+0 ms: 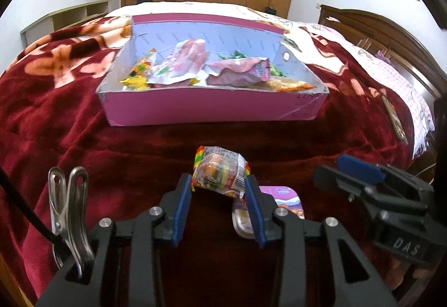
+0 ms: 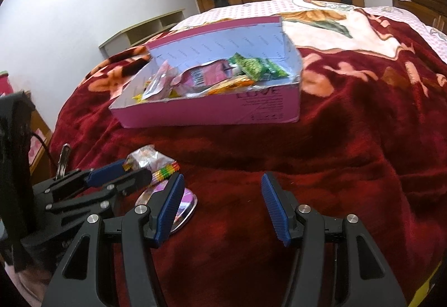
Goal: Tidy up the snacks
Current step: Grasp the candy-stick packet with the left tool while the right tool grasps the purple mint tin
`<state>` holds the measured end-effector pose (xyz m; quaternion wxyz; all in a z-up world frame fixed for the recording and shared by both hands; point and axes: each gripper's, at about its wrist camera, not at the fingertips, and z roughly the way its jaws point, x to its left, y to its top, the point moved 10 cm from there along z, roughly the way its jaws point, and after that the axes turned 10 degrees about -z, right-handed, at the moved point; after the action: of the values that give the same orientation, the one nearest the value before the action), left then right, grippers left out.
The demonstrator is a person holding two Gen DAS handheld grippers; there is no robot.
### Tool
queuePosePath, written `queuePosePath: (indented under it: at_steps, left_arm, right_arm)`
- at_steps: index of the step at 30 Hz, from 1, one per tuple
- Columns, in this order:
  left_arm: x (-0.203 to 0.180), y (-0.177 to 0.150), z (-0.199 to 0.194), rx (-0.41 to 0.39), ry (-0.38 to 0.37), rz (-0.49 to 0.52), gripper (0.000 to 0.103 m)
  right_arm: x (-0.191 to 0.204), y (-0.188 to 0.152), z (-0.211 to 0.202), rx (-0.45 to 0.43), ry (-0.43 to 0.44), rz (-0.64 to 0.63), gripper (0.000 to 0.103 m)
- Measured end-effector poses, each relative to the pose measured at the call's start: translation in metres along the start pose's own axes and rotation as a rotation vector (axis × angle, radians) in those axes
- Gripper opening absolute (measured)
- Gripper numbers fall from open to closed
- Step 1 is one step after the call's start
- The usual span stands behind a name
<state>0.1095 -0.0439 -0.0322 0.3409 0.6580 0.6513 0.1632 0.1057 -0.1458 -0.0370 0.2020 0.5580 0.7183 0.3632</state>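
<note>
The left tool pinches a candy packet above the bed. Only the right wrist view shows the right tool spread, empty, and "LOVE" on the pink box.

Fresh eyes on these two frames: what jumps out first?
The open pink cardboard box full of crinkled snack packets sits mid-bed on the dark red floral blanket, dominating both views. In front of it, the left gripper has its blue pads against a small rainbow-edged clear candy packet, with a flat purple-lidded cup lying just beside it. The right gripper hangs open over bare blanket, holding nothing.
</note>
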Motion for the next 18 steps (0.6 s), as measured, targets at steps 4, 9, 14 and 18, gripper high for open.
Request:
queuePosePath:
  at_steps: [4, 9, 14, 18]
  left_arm:
    - [0.015, 0.002, -0.006, -0.011, 0.021, -0.031, 0.040]
    - [0.032, 0.004, -0.016, -0.033, 0.033, -0.059, 0.040]
    - [0.044, 0.004, -0.025, -0.051, 0.034, -0.083, 0.040]
    - [0.051, 0.005, -0.029, -0.058, 0.029, -0.101, 0.040]
  right_arm:
    - [0.016, -0.004, 0.003, 0.018, 0.042, -0.039, 0.059]
    - [0.036, -0.010, 0.009, 0.040, 0.089, -0.070, 0.059]
    - [0.050, -0.015, 0.019, 0.068, 0.088, -0.106, 0.069]
    - [0.061, -0.019, 0.030, 0.099, 0.093, -0.135, 0.069]
